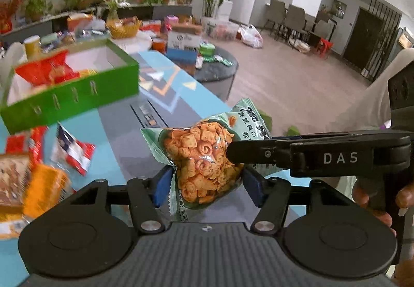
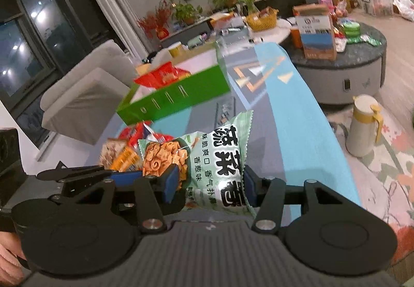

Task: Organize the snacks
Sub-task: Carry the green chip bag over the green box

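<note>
A pale green snack bag [image 1: 204, 157] printed with orange crisps is held above the blue-and-grey table by both grippers. My left gripper [image 1: 207, 183] is shut on its lower end. My right gripper [image 2: 211, 183] is shut on the same bag [image 2: 214, 163]; it shows in the left wrist view [image 1: 258, 152], reaching in from the right. A green box [image 1: 77, 95] with red snack packs [image 1: 49, 69] inside stands at the far left; it also shows in the right wrist view [image 2: 173, 100].
Loose snack packs [image 1: 38, 170] lie on the table [image 1: 124, 165] left of the bag, also seen in the right wrist view [image 2: 126, 150]. A round grey table [image 2: 344, 59] with boxes stands behind. A white jug [image 2: 364, 124] is on the floor right.
</note>
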Action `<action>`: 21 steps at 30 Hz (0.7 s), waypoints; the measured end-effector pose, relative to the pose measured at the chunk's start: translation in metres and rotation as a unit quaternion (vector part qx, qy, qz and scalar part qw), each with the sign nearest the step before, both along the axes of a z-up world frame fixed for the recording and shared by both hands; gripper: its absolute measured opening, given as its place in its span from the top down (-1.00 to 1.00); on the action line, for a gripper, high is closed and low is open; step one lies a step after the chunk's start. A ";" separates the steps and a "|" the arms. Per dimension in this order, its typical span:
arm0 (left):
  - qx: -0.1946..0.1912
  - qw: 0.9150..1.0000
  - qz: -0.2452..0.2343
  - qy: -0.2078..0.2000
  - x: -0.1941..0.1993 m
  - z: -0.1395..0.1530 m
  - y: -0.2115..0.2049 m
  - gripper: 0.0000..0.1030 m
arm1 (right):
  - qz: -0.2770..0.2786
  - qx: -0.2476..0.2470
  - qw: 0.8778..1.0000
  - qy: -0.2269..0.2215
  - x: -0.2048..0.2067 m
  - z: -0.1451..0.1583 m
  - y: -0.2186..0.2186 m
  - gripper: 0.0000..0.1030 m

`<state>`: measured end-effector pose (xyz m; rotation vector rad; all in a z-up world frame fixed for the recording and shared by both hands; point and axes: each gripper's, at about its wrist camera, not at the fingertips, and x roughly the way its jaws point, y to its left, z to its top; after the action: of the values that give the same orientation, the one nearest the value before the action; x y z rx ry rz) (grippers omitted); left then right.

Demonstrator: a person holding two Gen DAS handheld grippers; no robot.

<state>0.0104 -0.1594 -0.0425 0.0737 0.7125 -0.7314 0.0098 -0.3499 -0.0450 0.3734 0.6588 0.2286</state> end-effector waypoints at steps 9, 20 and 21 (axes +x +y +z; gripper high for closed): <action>-0.008 0.998 0.040 -0.047 0.022 0.026 0.027 -0.10 | 0.015 0.007 0.999 -0.030 0.031 0.024 0.022 -0.06; -0.021 0.993 0.080 -0.078 0.057 0.045 0.052 -0.10 | 0.034 0.010 0.998 -0.053 0.074 0.044 0.046 -0.07; -0.022 0.993 0.084 -0.079 0.062 0.046 0.055 -0.10 | 0.037 0.010 0.998 -0.054 0.078 0.045 0.048 -0.07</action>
<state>0.0727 -0.1046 0.0036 0.0304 0.5440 -0.5721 0.0881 -0.3016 0.0001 0.3534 0.5643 0.3236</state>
